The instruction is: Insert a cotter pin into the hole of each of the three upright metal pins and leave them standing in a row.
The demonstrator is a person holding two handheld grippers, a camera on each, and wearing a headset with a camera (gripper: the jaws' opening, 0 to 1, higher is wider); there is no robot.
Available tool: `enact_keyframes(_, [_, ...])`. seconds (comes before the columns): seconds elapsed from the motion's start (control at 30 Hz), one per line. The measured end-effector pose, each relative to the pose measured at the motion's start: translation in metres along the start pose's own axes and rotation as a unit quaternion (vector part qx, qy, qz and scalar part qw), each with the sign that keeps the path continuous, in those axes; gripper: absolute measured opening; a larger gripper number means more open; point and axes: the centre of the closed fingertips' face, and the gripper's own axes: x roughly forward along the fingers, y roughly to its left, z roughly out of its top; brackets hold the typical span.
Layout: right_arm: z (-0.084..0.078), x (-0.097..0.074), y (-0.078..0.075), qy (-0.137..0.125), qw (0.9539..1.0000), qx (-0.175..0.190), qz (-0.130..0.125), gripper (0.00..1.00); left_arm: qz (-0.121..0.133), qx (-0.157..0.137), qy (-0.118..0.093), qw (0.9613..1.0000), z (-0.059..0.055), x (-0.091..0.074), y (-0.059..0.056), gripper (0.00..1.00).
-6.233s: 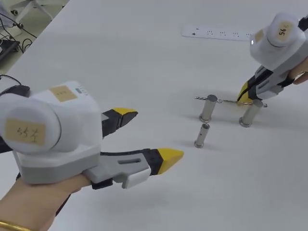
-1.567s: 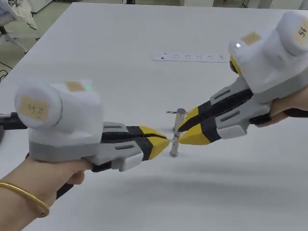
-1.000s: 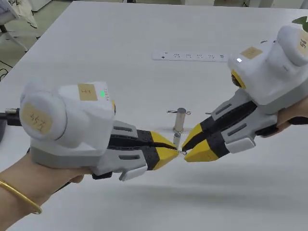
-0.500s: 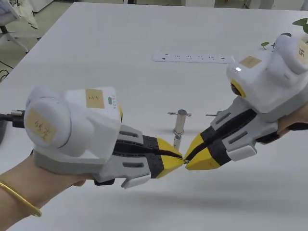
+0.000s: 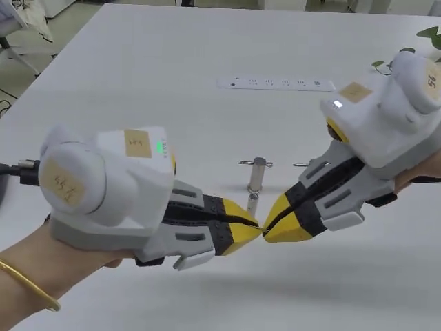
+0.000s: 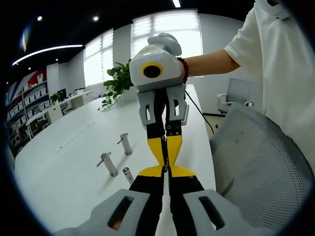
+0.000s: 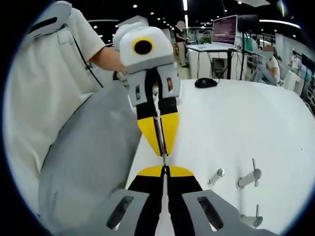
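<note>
Above the white table (image 5: 172, 89) my left gripper (image 5: 249, 229) and right gripper (image 5: 272, 231) meet tip to tip, both shut. A thin cotter pin (image 7: 158, 132) lies between the left gripper's yellow jaws, and its end reaches my right gripper (image 7: 164, 170). Just behind the tips stands a short bare metal pin (image 5: 252, 204). A taller metal pin (image 5: 256, 174) carries a cotter pin through its hole. The third metal pin (image 6: 125, 143) also has one and is mostly hidden behind the right gripper in the head view. In the left gripper view my left gripper (image 6: 166, 170) faces the right gripper (image 6: 166, 161).
A white power strip (image 5: 275, 83) lies farther back on the table. A potted plant (image 5: 427, 33) stands at the far right edge. A grey mesh chair (image 6: 256, 147) and the person's white shirt sit behind the grippers. A dark mouse (image 7: 205, 82) rests on the table.
The left gripper, once open and far off, has shut. Both grippers have drawn back together from the short pin, tip to tip; over the last half second they barely moved.
</note>
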Motion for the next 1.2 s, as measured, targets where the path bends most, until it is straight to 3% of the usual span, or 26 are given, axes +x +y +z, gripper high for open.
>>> enact_keyframes(0.27, [-0.002, -0.002, -0.01, 0.016, 0.9993, -0.021, -0.028, 0.02, 0.022, -0.007, -0.008, 0.9997, 0.0, 0.001, 0.006, 0.04])
enact_keyframes(0.57, [-0.018, -0.007, -0.031, 0.058, 0.9959, -0.023, -0.065, 0.02, 0.048, -0.018, -0.014, 0.9986, -0.002, 0.002, 0.015, 0.15])
enact_keyframes(0.67, [-0.026, -0.01, -0.041, 0.077, 0.9933, -0.024, -0.083, 0.02, 0.064, -0.023, -0.016, 0.9975, -0.003, 0.002, 0.021, 0.18])
enact_keyframes(0.87, [-0.032, -0.012, -0.049, 0.091, 0.9912, -0.021, -0.094, 0.02, 0.087, -0.039, -0.02, 0.9953, -0.008, 0.004, 0.03, 0.2])
enact_keyframes(0.97, [-0.04, -0.013, -0.054, 0.113, 0.988, -0.03, -0.101, 0.02, 0.103, -0.047, -0.015, 0.9935, -0.013, 0.005, 0.036, 0.21])
enact_keyframes(1.2, [-0.048, -0.014, -0.063, 0.134, 0.9839, -0.029, -0.115, 0.02, 0.137, -0.053, 0.0, 0.9891, -0.024, 0.008, 0.051, 0.24])
